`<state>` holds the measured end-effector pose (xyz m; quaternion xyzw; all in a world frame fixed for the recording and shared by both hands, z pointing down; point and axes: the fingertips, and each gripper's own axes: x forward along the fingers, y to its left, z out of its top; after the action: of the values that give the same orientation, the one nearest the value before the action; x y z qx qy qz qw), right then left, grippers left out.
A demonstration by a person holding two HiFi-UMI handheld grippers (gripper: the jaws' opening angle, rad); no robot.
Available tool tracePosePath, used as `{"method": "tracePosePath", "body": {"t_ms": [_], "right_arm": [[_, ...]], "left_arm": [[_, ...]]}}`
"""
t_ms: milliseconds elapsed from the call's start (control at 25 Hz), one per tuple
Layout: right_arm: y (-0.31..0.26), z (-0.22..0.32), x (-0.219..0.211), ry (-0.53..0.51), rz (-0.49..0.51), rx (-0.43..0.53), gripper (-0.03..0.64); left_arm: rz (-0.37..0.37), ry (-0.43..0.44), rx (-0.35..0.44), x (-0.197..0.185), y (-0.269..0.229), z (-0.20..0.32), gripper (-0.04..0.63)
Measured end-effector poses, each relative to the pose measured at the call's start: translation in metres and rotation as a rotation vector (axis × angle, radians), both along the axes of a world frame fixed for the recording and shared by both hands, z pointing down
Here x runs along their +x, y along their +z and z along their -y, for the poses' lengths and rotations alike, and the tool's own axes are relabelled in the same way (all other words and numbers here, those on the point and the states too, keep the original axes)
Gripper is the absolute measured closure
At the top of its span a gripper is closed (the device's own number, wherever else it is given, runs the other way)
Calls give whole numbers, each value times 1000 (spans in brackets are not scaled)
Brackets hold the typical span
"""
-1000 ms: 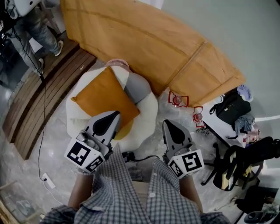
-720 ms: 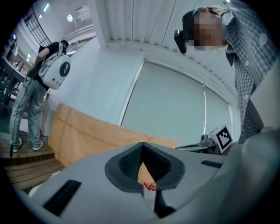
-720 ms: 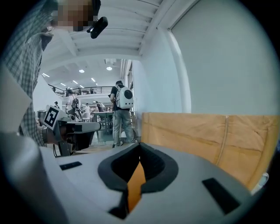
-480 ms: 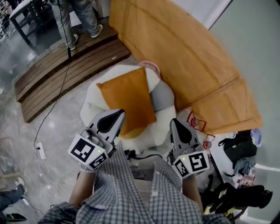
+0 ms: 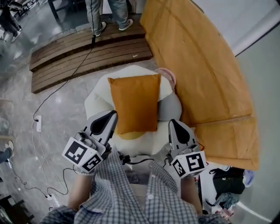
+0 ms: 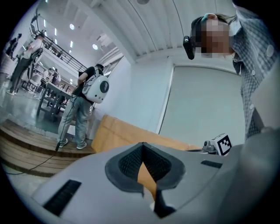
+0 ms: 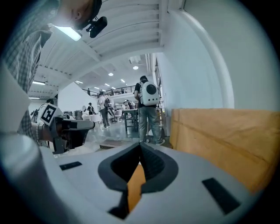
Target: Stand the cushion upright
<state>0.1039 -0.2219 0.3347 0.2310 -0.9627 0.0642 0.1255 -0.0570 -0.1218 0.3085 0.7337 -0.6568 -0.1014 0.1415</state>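
Observation:
An orange square cushion (image 5: 134, 103) lies flat on a white round seat (image 5: 98, 98), seen in the head view. My left gripper (image 5: 112, 113) is shut and empty, its tip at the cushion's near left edge. My right gripper (image 5: 173, 122) is also shut and empty, just off the near right corner, beside a grey cushion (image 5: 169, 107). In the left gripper view the closed jaws (image 6: 142, 145) show a sliver of the orange cushion (image 6: 147, 178) between them. The right gripper view shows the same past its shut tips (image 7: 140, 145): a strip of orange cushion (image 7: 134, 184).
A long tan sofa-like block (image 5: 197, 65) runs along the right of the seat. A wooden platform (image 5: 87, 54) lies beyond, with a person's legs (image 5: 109, 11) on it. A cable (image 5: 48, 100) and power strip (image 5: 38, 124) cross the floor at left. A pink item (image 5: 167, 75) sits behind the cushions.
The view has swung round the seat, so the cushion now lies square ahead instead of tilted. Both grippers travelled with it and stay shut near its front edge.

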Motion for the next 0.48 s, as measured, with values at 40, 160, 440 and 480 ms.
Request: {"method": "tracePosePath", "body": {"t_ms": [40,160,440,480], "right_arm": [[7,7,-1,-15,-12,-8,611],[32,23,4,-27,-55,-46,611],[72,65,-1,-50,-51,-122,611],[78,68,-5,-53,-55,-127,609]], "left_arm": [[-6,-19,-8,0,5,2,588],[-29,-62,-56,5,25,0,588],[-44,-141,-121,4,49,9,588],[-50,-153,-137,1,55,10,588]]}}
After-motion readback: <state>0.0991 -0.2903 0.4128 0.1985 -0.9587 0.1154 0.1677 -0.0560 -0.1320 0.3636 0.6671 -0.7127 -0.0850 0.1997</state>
